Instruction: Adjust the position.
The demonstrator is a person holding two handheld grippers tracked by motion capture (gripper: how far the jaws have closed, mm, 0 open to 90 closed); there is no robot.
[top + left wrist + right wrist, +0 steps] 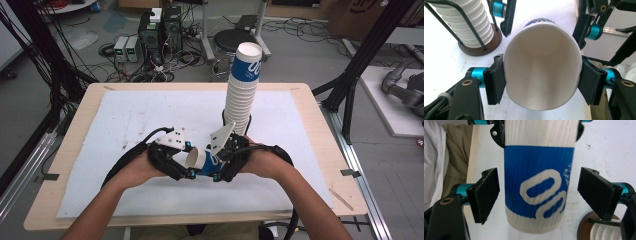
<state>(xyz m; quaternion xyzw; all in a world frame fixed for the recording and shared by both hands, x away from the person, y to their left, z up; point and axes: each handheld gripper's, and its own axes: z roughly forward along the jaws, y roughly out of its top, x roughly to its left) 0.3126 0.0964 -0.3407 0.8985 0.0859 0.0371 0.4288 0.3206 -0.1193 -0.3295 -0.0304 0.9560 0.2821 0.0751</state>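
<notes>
Cables, grey boxes and a black stool [231,39] crowd the floor at twelve o'clock, beyond a wooden bench [310,107] covered by a white mat [130,115]. Toward one o'clock on the mat, a tall stack of paper cups [241,87] leans in a wire holder on a round brown base [489,45]. At the near middle of the bench, a single paper cup [201,161] with a blue band lies on its side above the mat, between both hands. The left gripper [181,161] pinches it at the rim, jaws pressing the mouth into an oval, as the left gripper view shows [541,66]. The right gripper [225,162] sits at the cup's base end, at three o'clock of the left one; its jaws stand spread on either side of the blue band [539,187], clear of the cup's wall.
</notes>
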